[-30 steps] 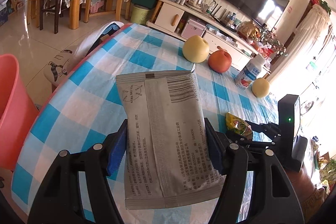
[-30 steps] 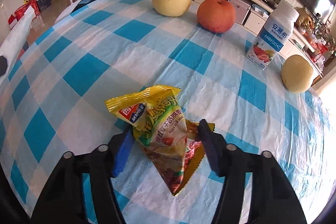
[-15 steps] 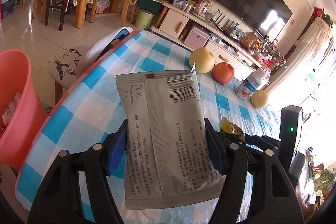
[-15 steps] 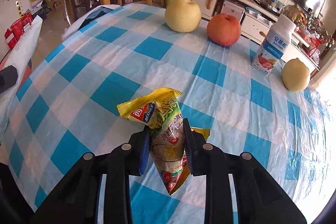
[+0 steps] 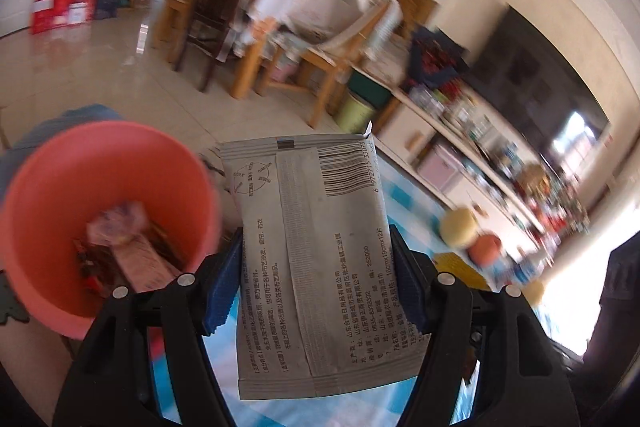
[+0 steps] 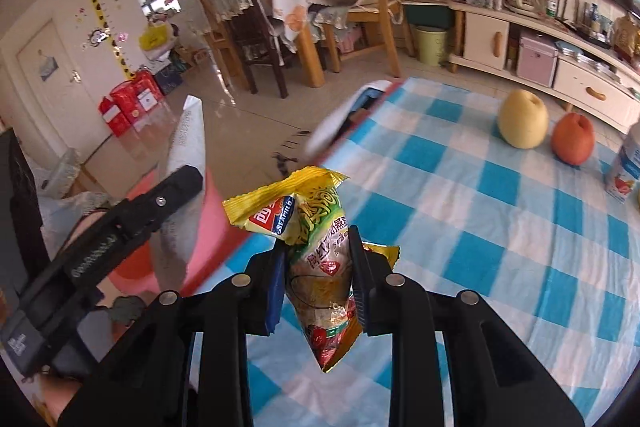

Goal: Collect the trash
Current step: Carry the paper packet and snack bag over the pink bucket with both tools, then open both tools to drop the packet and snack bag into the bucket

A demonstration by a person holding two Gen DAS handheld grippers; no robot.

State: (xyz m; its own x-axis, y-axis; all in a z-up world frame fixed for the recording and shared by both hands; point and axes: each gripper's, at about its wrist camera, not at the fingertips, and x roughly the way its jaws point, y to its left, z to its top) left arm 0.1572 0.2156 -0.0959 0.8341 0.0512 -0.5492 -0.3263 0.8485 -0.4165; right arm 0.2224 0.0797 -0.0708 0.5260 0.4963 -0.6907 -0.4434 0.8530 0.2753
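In your left wrist view, your left claw (image 5: 316, 291) is clamped on the grey printed packet (image 5: 316, 259), its blue pads pressing the packet's two side edges. The packet stands upright between them, its barcode end reaching well beyond the tips. The pink bucket (image 5: 52, 183) sits just left of the packet and lower down, with wrappers lying inside it. The checked worktop (image 5: 404, 199) shows behind the packet to the right; this view is blurred.

In your right wrist view, your right claw (image 6: 316, 267) is squeezed tight on the yellow snack wrapper (image 6: 312, 239), gripping its middle. The crumpled top sticks out past the tips, and the pointed bottom hangs below the pads, above the checked worktop (image 6: 500, 227). Left of the wrapper, your left claw (image 6: 132, 219) holds the grey packet (image 6: 188, 163) over the pink bucket (image 6: 212, 219).
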